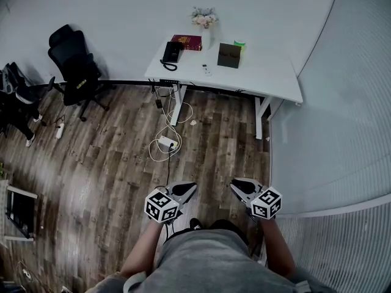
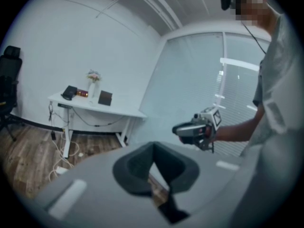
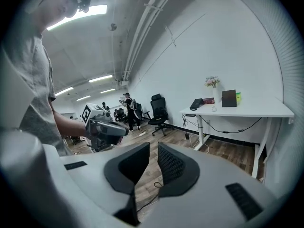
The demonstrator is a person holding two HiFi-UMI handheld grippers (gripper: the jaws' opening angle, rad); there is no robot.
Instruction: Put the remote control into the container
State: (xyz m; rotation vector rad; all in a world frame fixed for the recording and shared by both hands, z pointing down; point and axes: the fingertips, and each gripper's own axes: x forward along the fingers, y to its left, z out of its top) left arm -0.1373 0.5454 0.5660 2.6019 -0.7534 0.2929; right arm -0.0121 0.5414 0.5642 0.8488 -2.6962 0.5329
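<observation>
Far ahead stands a white table (image 1: pixel 269 81). On it lies a small pale remote control (image 1: pixel 206 69), left of a dark brown box-shaped container (image 1: pixel 229 55). Both grippers are held close to the person's waist, well short of the table. My left gripper (image 1: pixel 190 188) has its jaws shut and empty. The jaws of my right gripper (image 1: pixel 237 185) stand a narrow gap apart with nothing between them. In the left gripper view the container (image 2: pixel 105 98) shows on the table and the right gripper (image 2: pixel 197 129) hangs to the right. The right gripper view shows the container (image 3: pixel 229 98) and the left gripper (image 3: pixel 107 127).
A black desk phone (image 1: pixel 172 52), a red book (image 1: pixel 187 41) and a vase of flowers (image 1: pixel 204 23) share the table. Cables and a power strip (image 1: pixel 165 142) lie on the wooden floor before it. A black office chair (image 1: pixel 76 66) stands left. A blinded glass wall (image 1: pixel 342 133) runs along the right.
</observation>
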